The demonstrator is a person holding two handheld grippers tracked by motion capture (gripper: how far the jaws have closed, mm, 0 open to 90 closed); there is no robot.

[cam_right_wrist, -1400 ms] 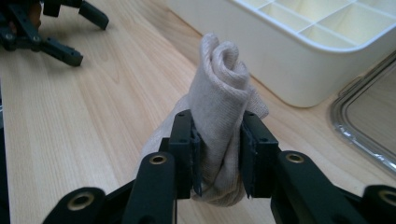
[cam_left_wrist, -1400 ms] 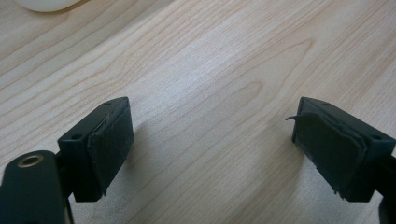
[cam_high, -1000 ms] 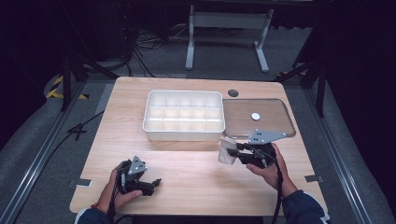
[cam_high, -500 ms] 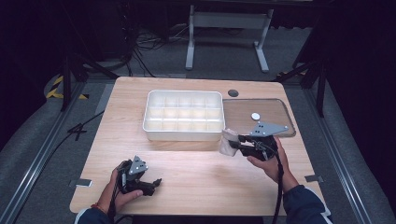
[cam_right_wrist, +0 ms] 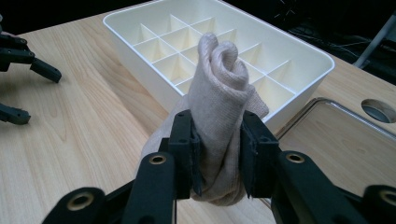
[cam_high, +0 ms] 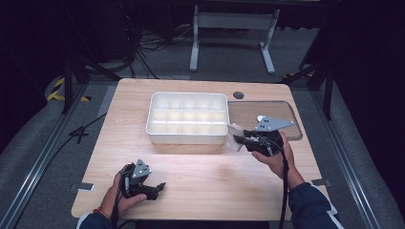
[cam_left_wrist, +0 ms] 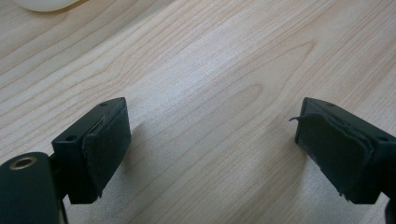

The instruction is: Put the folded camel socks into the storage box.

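right claw [cam_right_wrist: 217, 154] clamped on rolled beige cloth [cam_right_wrist: 219, 93], pads pressing both sides. cloth's long axis runs along jaws, rolled end pointing toward white tray [cam_right_wrist: 299, 51]; cloth held off table [cam_high: 200, 171], just beside tray's near right corner. left claw [cam_left_wrist: 212, 144] wide open, nothing between jaws, low over table.

No readable text, labels, brands, numbers or signs anywhere. The divided tray [cam_high: 187, 118], the rolled cloth [cam_right_wrist: 223, 116], the tabletop [cam_high: 205, 181] and both pairs of black jaws are unmarked. Yellow-and-black hazard striping [cam_high: 58, 89] on the floor carries no lettering.
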